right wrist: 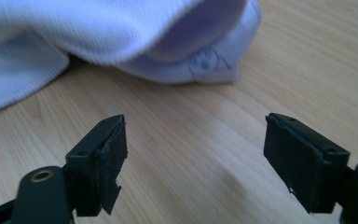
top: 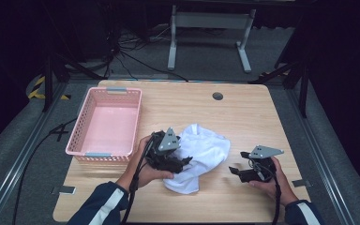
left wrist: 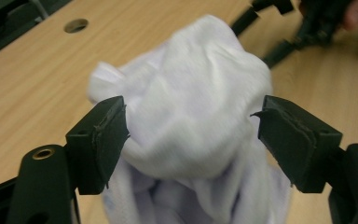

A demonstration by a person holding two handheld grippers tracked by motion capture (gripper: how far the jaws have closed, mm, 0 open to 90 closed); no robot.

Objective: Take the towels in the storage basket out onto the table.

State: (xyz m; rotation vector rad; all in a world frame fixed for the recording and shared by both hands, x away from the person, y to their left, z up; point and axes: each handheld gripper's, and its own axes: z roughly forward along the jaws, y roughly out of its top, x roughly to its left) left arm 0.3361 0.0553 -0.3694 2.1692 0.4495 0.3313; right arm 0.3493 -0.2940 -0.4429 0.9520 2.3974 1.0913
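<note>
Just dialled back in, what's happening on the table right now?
A person sits at the table with a gripper in each hand. The left gripper is open, its jaws either side of a bunched white cloth lying mid-table, not yet closed on it. The right gripper is also open, low over bare wood just short of the cloth's edge and holding nothing. A pink basket stands empty to the left of the cloth.
</note>
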